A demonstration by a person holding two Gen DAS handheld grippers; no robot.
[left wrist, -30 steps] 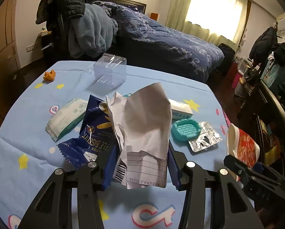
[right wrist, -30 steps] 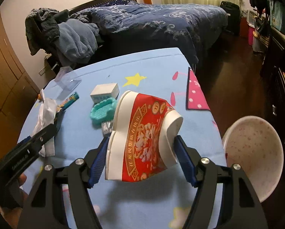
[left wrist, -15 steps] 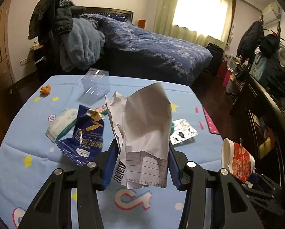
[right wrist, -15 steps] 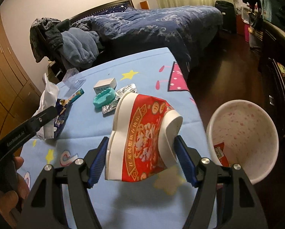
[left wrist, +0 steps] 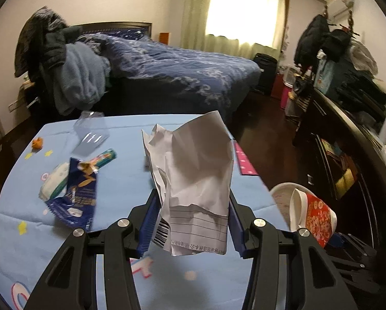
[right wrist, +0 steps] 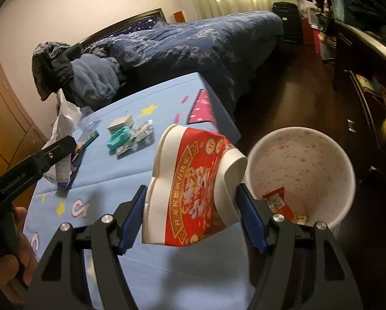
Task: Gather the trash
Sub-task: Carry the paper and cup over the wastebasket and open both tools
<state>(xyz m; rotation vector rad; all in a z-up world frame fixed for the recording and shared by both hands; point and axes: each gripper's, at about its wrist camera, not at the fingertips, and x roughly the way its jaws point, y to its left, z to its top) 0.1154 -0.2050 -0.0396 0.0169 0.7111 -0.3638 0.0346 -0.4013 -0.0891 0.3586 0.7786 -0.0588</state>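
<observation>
My left gripper (left wrist: 190, 219) is shut on a crumpled white paper (left wrist: 195, 170) with a barcode, held up over the blue tablecloth (left wrist: 120, 175). My right gripper (right wrist: 191, 206) is shut on a squashed red-and-white paper cup (right wrist: 193, 186), at the table's right edge beside a white trash bin (right wrist: 306, 165) on the floor. The bin holds a red scrap and crumbs. In the left wrist view the cup (left wrist: 314, 214) and bin rim (left wrist: 280, 191) show at lower right. A blue biscuit wrapper (left wrist: 77, 199) lies on the cloth at left.
On the table lie a wet-wipe pack (left wrist: 53, 180), a toothpaste tube (left wrist: 104, 157), an orange scrap (left wrist: 37, 143), a clear plastic box (left wrist: 91, 134), a teal soap dish (right wrist: 118, 139), a small white box (right wrist: 120, 124) and a foil blister (right wrist: 138, 134). A bed (left wrist: 167, 69) stands behind, dark furniture (left wrist: 347, 142) at right.
Both grippers have moved right along the table toward the bin, each still holding its item. The bin now fills more of the right wrist view, and the table items have slid left.
</observation>
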